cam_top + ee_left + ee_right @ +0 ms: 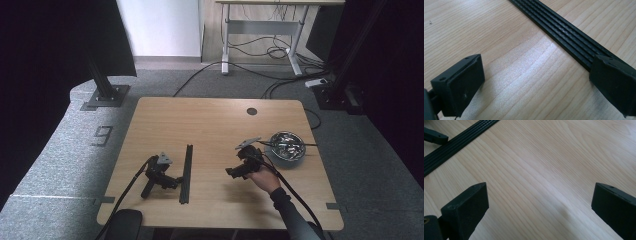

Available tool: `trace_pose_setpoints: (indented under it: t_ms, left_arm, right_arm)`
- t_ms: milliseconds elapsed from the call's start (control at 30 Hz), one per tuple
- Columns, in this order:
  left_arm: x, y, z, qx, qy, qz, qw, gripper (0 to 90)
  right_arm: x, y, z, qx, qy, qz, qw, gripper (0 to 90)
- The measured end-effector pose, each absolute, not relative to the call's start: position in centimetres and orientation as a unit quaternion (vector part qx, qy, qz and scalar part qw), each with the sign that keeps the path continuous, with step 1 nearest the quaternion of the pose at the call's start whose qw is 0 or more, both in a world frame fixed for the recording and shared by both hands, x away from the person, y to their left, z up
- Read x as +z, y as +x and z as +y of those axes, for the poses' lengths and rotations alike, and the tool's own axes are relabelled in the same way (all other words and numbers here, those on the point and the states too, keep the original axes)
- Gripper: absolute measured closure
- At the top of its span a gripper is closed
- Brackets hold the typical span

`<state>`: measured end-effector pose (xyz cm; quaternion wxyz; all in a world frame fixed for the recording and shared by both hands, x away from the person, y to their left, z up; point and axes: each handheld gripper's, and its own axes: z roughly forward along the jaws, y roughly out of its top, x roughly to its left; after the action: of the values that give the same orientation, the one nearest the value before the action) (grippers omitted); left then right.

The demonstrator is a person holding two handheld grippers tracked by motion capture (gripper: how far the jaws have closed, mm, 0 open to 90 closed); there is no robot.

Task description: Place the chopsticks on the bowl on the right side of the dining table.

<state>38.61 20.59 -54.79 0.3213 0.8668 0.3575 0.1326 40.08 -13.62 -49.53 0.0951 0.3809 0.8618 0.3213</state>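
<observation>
A long black ribbed rail (186, 172) lies lengthwise on the wooden table (215, 120), left of centre. My left gripper (176, 183) rests on the table with no hand on it, its jaws wide apart and empty beside the rail (571, 40). A hand holds my right gripper (231, 172) just above the table, right of centre, open with bare wood between its jaws. Its own view has the rail (456, 142) at the top left, with a jaw of the left gripper (435, 136) beyond it.
A metal bowl (287, 146) with shiny parts inside stands at the table's right side, close behind the right hand. A round cable hole (251, 111) is near the far edge. Cables trail from both grippers off the front edge.
</observation>
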Motion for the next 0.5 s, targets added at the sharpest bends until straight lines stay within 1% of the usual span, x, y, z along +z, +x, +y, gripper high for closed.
trace_pose_setpoints:
  t_ms: [200, 500]
  left_arm:
    - [-54.8, 38.6, 20.6, 0.133, 0.867, 0.357, 0.321, 0.0]
    - [-54.8, 38.6, 20.6, 0.133, 0.867, 0.357, 0.321, 0.0]
  right_arm:
    - [-49.8, 41.0, -11.2, 0.318, 0.368, 0.868, 0.099, 1.0]
    - [-50.7, 41.7, -7.8, 0.311, 0.355, 0.877, 0.092, 2.2]
